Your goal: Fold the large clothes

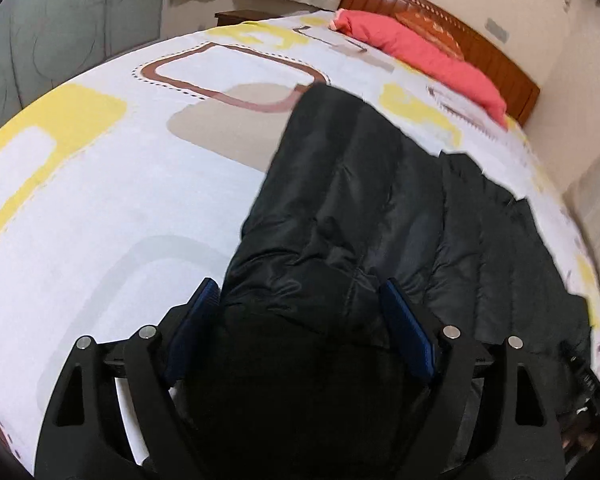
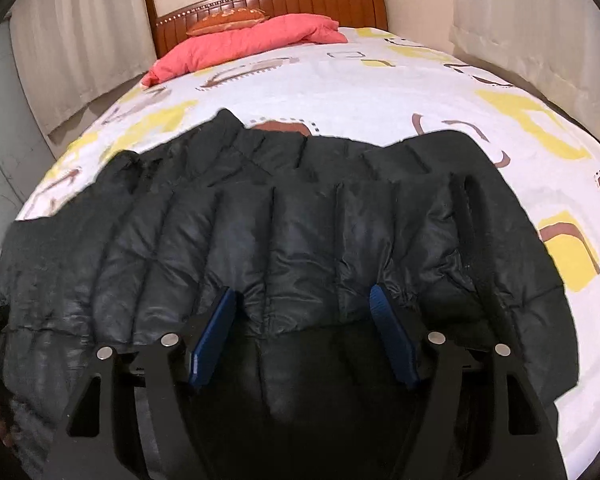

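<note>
**Black jacket between both sets of fingers**

Black quilted jacket (image 2: 284,232) lies spread on the bed (image 2: 380,92). Both left gripper (image 1: 300,300) and right gripper (image 2: 302,304) have fingers wide apart, fabric bunched between them. Only the right view shows the orange cushion (image 2: 228,20).

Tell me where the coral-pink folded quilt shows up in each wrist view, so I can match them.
Left wrist view: the coral-pink folded quilt lies upper right, running diagonally along the head of the bed.
Right wrist view: the quilt lies top centre-left, below the headboard.
Shared landmark: the carved reddish-brown wooden headboard, right behind the quilt in both.
</note>
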`<state>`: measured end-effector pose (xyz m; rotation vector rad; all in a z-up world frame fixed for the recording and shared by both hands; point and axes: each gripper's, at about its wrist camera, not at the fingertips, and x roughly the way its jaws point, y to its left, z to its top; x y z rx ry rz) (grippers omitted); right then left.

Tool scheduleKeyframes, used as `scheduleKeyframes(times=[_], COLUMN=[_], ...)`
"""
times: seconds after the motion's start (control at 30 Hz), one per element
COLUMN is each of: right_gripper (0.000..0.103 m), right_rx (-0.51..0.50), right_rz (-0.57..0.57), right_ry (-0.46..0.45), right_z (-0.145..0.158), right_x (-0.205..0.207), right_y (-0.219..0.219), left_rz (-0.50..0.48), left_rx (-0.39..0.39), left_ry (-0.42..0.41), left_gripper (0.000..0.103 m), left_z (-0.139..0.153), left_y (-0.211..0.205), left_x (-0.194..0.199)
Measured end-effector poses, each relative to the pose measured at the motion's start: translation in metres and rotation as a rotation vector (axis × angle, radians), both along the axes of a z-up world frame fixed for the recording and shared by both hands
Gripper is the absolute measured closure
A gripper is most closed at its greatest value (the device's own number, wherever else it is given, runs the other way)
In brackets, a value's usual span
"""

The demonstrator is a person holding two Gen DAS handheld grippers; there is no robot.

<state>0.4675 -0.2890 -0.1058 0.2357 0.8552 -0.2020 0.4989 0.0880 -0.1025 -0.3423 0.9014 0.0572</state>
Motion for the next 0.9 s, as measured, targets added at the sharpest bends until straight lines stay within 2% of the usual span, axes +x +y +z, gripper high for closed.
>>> scheduleKeyframes(times=[0.17, 0.33, 0.5, 0.7, 0.9], right_gripper=[0.034, 0.034, 0.034, 0.034, 0.034], right_rx=[0.04, 0.034, 0.051, 0.093, 0.159], right_rz=[-0.007, -0.033, -0.093, -0.156, -0.204], right_ry=[-0.043, -0.043, -0.002, 0.043, 0.055], right_z=[0.023, 0.037, 0.029, 0.017, 0.003], right_x=[-0.04, -0.103, -0.176, -0.254, -0.324], right_y=[-0.013, -0.025, -0.041, -0.055, -0.065], left_rz=[0.012, 0.073, 0.137, 0.166, 0.149], left_rx=[-0.055, -0.124, -0.175, -0.224, -0.315], left_ry=[-0.004, 0.01, 0.045, 0.052, 0.088], left_gripper=[0.02, 0.02, 0.02, 0.02, 0.02], left_z=[0.011, 0.008, 0.002, 0.004, -0.007], left_y=[0.023, 0.054, 0.076, 0.092, 0.1], left_x=[-0.035, -0.105, -0.176, -0.248, -0.299])
